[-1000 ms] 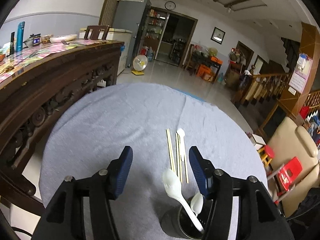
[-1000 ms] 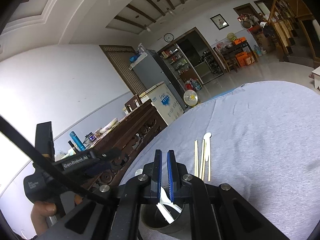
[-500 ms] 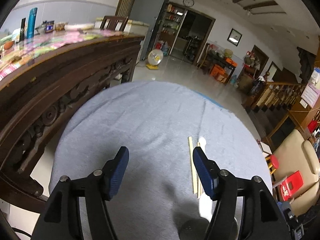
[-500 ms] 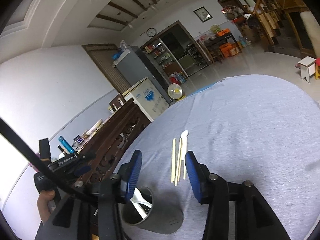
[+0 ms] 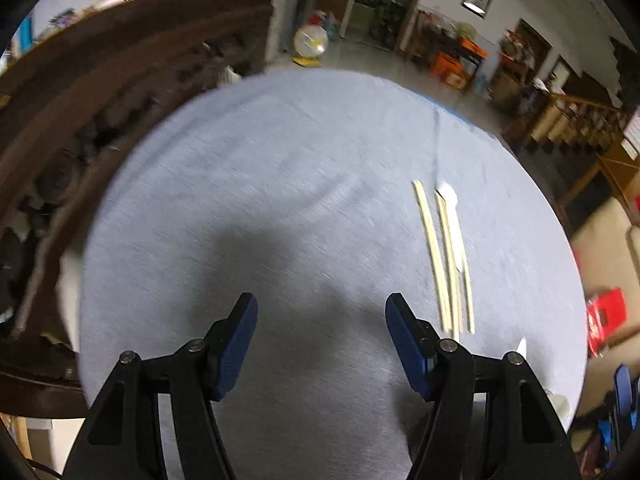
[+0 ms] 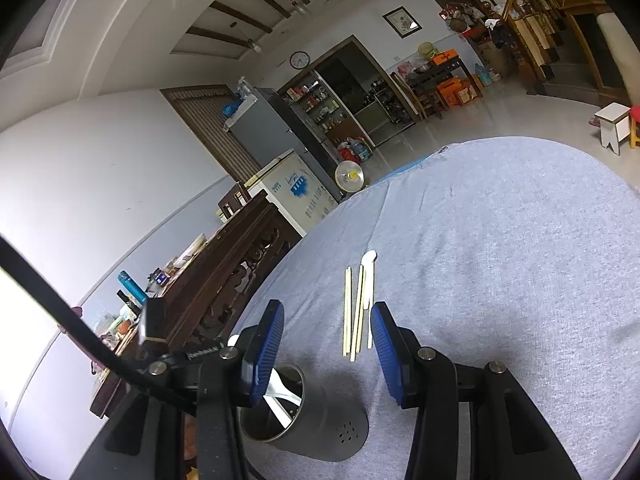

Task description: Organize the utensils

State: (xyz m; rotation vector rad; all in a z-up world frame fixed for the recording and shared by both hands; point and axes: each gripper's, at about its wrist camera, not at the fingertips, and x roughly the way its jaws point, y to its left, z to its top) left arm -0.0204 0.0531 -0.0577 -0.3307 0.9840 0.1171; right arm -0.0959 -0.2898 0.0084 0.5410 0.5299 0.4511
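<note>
Right wrist view: my right tongs (image 6: 326, 344), just spread and empty, sit behind the chopsticks (image 6: 352, 312) and spoon (image 6: 369, 300); cup (image 6: 304, 420) just below. Left tongs (image 5: 320, 344) spread, empty. I'd reach forward, pinch one stick mid-length.

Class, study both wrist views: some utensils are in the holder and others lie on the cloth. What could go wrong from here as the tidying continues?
1. The thin pale wooden chopsticks and flat white plastic spoon lie touching on the soft grey tablecloth; the open right gripper may pinch cloth or scatter neighbours.
2. The dark metal cylindrical holder stands close under that gripper, so a knock could tip it.
3. The left wrist view is blurred; the open left gripper may misjudge its aim.
</note>
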